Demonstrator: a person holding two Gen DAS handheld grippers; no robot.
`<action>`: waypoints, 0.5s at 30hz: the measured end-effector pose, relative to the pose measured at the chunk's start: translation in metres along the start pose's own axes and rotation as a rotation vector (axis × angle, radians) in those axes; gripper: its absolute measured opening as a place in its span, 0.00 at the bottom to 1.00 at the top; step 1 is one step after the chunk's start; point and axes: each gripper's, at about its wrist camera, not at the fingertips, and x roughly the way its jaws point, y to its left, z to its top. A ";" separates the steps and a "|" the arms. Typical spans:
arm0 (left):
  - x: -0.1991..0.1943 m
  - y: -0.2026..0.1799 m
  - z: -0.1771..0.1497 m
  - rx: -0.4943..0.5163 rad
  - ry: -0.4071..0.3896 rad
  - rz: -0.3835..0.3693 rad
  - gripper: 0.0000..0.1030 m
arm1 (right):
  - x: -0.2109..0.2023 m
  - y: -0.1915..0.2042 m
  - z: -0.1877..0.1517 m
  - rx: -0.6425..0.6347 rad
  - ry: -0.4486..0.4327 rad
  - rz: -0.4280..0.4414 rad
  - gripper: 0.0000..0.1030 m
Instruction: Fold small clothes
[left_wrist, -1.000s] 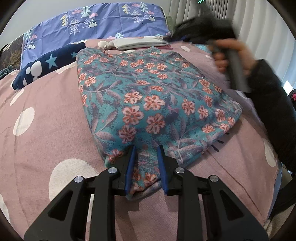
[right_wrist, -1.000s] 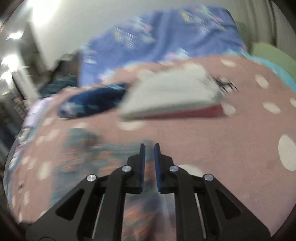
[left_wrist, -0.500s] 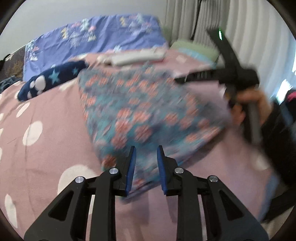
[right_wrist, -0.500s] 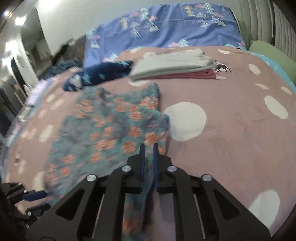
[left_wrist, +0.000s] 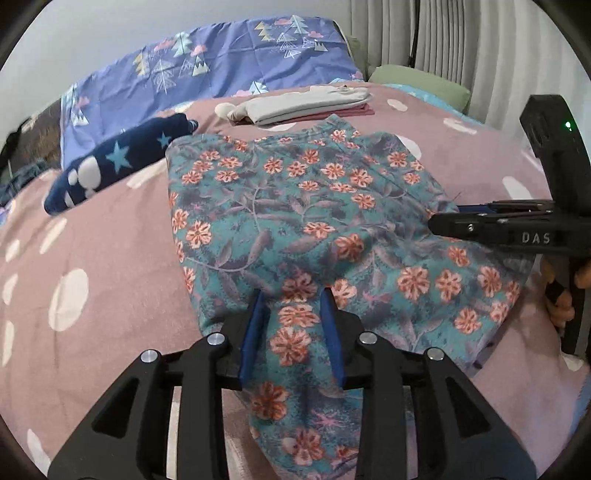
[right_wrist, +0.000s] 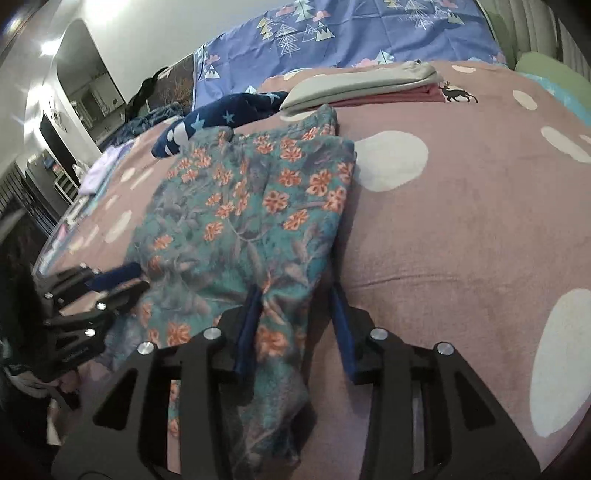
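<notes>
A teal floral garment (left_wrist: 303, 218) lies folded on the pink dotted bedspread (left_wrist: 92, 258); it also shows in the right wrist view (right_wrist: 240, 221). My left gripper (left_wrist: 293, 317) is open, its blue fingers on either side of the garment's near edge. My right gripper (right_wrist: 295, 317) is open over the garment's right edge. It shows side-on in the left wrist view (left_wrist: 454, 218) at the right. The left gripper shows at the left of the right wrist view (right_wrist: 110, 280).
A stack of folded grey and pink clothes (left_wrist: 306, 105) lies at the back of the bed, also in the right wrist view (right_wrist: 362, 86). A navy star-print item (left_wrist: 118, 162) lies at the left. A blue tree-print cover (left_wrist: 207, 66) and curtains (left_wrist: 480, 48) stand behind.
My right gripper came down from above the bed onto the garment's right edge and opened. My left gripper opened wider and sits further onto the near edge.
</notes>
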 end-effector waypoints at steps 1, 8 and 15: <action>-0.002 0.001 0.001 -0.006 -0.001 -0.002 0.32 | -0.001 0.004 0.002 -0.016 -0.004 -0.017 0.36; -0.027 0.022 0.012 -0.062 -0.067 0.023 0.66 | -0.019 0.013 -0.001 -0.028 -0.035 -0.067 0.41; -0.004 0.054 0.029 -0.148 -0.017 0.005 0.66 | -0.028 0.024 0.001 -0.069 -0.065 -0.115 0.46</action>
